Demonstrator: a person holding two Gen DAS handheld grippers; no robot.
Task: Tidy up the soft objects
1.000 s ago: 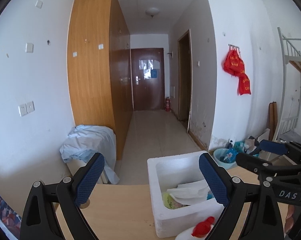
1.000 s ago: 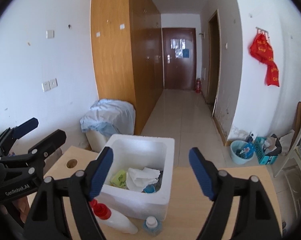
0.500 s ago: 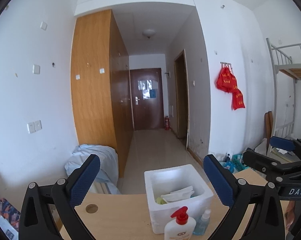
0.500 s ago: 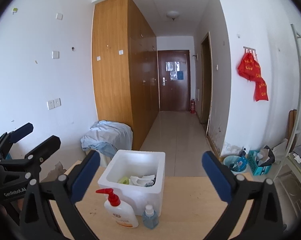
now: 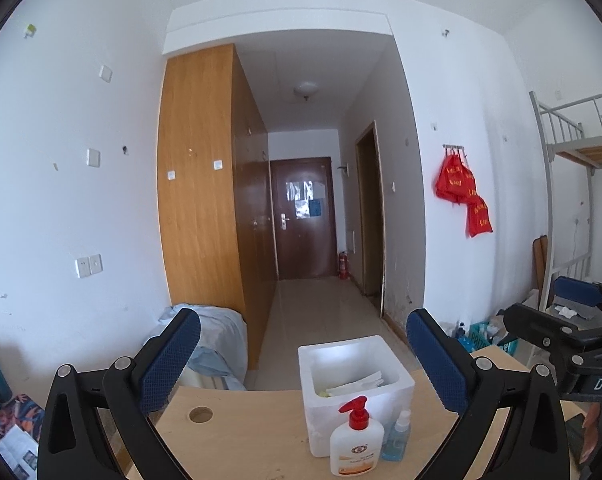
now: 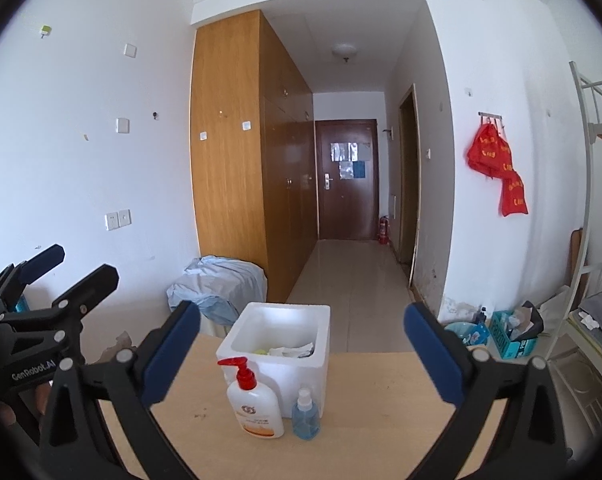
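Left gripper point(image 5: 303, 364) and right gripper point(image 6: 303, 354): jaws have just been opening, now spread wide, nothing between them, both above the near part of the wooden table point(image 6: 361, 432). White foam box point(image 6: 279, 356) stands at the table's far edge, with crumpled white soft items point(image 6: 291, 350) inside. Pump bottle point(image 6: 255, 402) and small spray bottle point(image 6: 306, 416) stand just in front of it; bare tabletop lies to either side.

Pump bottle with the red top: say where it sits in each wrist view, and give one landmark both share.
Left wrist: pump bottle low, right of centre, before the foam box.
Right wrist: pump bottle low, left of centre, at the box's left front corner.
Shared landmark: dark door at the corridor's end.
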